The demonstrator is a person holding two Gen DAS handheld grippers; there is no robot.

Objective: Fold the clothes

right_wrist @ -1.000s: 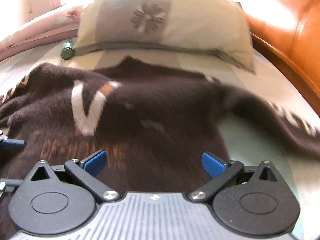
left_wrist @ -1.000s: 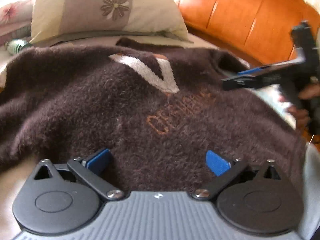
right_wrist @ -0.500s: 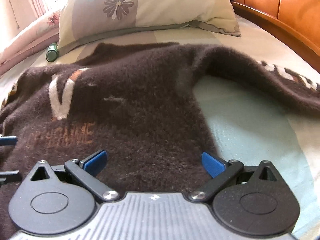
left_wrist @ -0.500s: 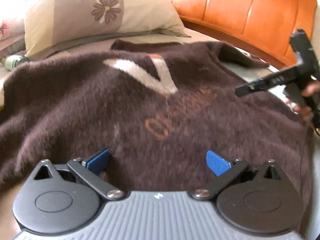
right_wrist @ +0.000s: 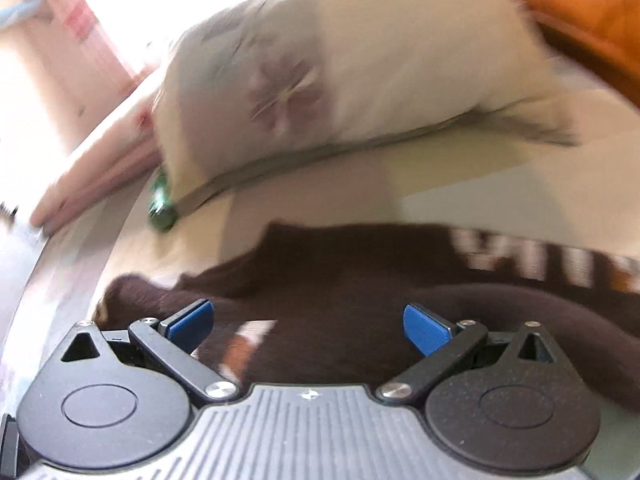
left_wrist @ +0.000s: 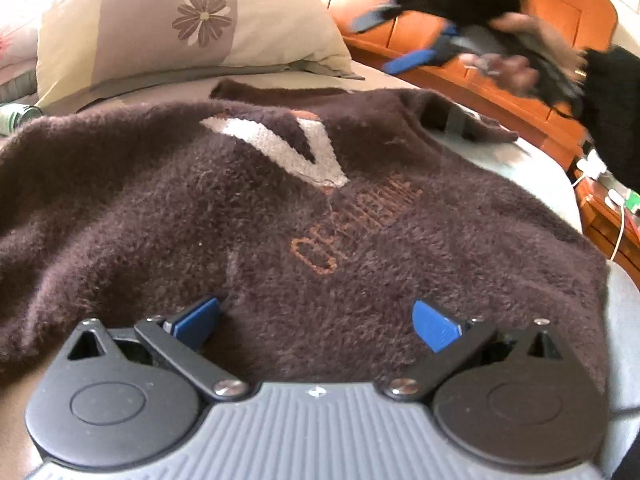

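A dark brown fuzzy sweater [left_wrist: 280,216] with a white V at the neck and orange lettering lies spread on the bed, front up. My left gripper [left_wrist: 316,322] hovers open over its lower hem, blue pads wide apart with nothing between them. In the left wrist view my right gripper [left_wrist: 404,40] is raised in the air at the upper right, held by a hand, fingers apart. The right wrist view is blurred; my right gripper [right_wrist: 308,322] stands open above the sweater [right_wrist: 360,288], near its striped sleeve [right_wrist: 532,260].
A floral pillow [left_wrist: 180,28] lies at the head of the bed beyond the collar. An orange wooden headboard [left_wrist: 500,60] runs along the right. A green bottle [right_wrist: 162,204] lies by the pillow's left corner. White cables [left_wrist: 600,184] sit on a nightstand at far right.
The right gripper has lifted off the sweater's right side and swung up and toward the pillow and sleeve. The left gripper has stayed over the hem, open.
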